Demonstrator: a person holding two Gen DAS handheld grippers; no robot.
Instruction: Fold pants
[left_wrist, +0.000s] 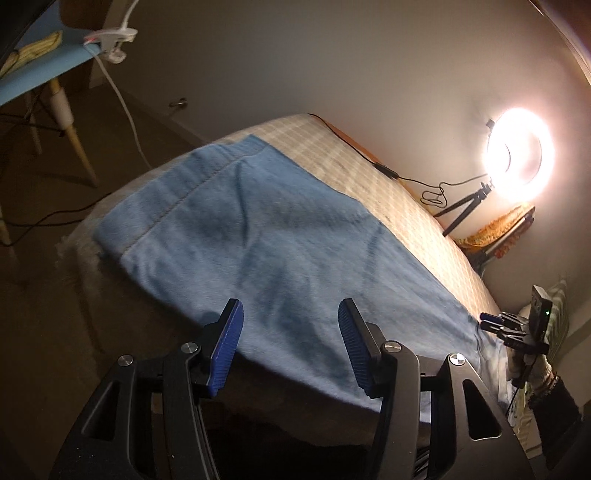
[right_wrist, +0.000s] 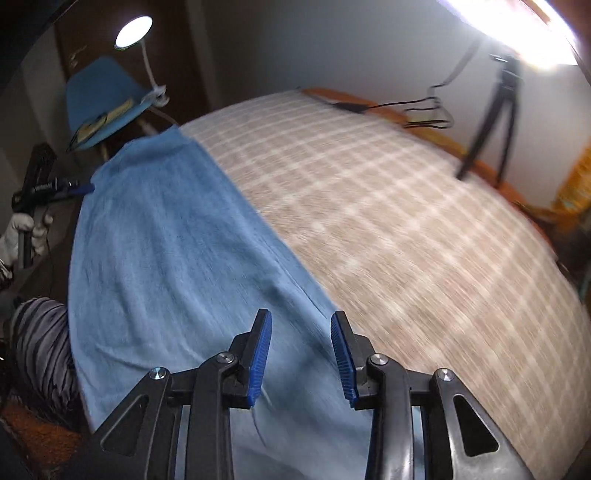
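Light blue pants (left_wrist: 266, 236) lie flat along the near edge of a bed with a beige checked cover (left_wrist: 369, 173). My left gripper (left_wrist: 290, 317) is open and empty, hovering just above the pants near the bed's edge. My right gripper (right_wrist: 300, 325) is open and empty above the other end of the pants (right_wrist: 166, 258), near their inner edge. The right gripper also shows in the left wrist view (left_wrist: 491, 321) at the far end of the pants. The left gripper shows in the right wrist view (right_wrist: 79, 188) at the pants' far left edge.
A lit ring light on a tripod (left_wrist: 517, 155) stands at the bed's far side, with a cable (left_wrist: 406, 179) along the edge. A blue chair (left_wrist: 40, 77) with a clamp lamp (left_wrist: 110, 40) stands beside the bed. A striped cushion (right_wrist: 40, 350) lies at the near left.
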